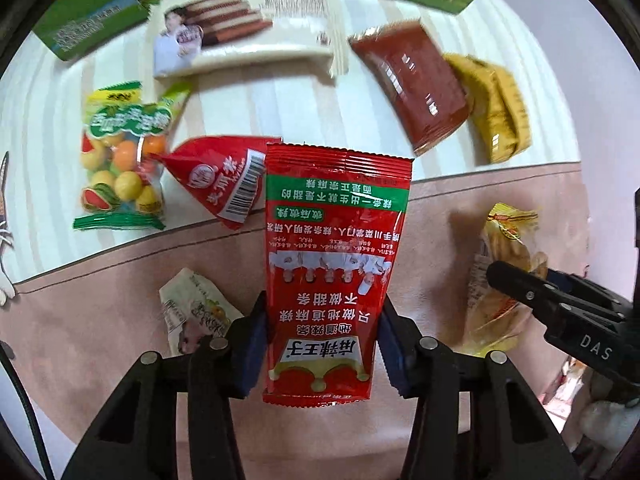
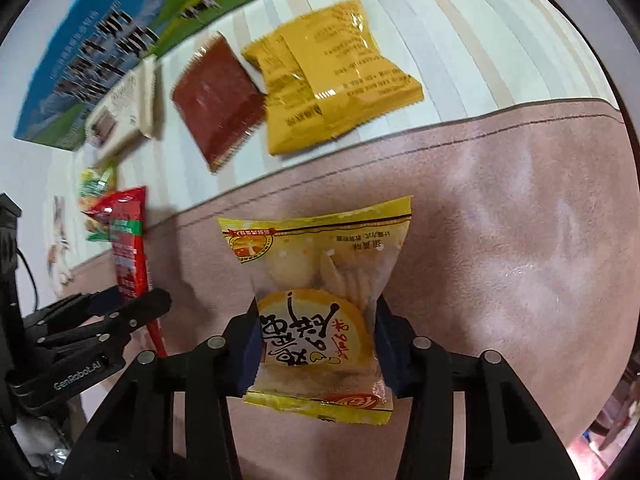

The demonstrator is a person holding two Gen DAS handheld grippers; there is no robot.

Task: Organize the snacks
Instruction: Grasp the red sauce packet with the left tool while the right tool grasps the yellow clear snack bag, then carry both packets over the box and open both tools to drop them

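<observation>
Left gripper (image 1: 324,344) clamped on red spicy-strip packet (image 1: 336,240), right gripper (image 2: 316,344) on yellow biscuit packet (image 2: 320,296) — both over pink mat (image 2: 500,220) w/ loose snacks beyond.

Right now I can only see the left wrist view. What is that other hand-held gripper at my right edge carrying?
Observer: The right hand-held gripper is shut on a yellow biscuit packet, with its pads squeezing both sides.
Operator: Can you tell what's inside?
Observer: Yes, the packet's clear window shows pale round biscuits.
Operator: And the blurry yellow things farther off?
Observer: They are two overlapping yellow packets, seam side up, beside a dark red pouch.
</observation>
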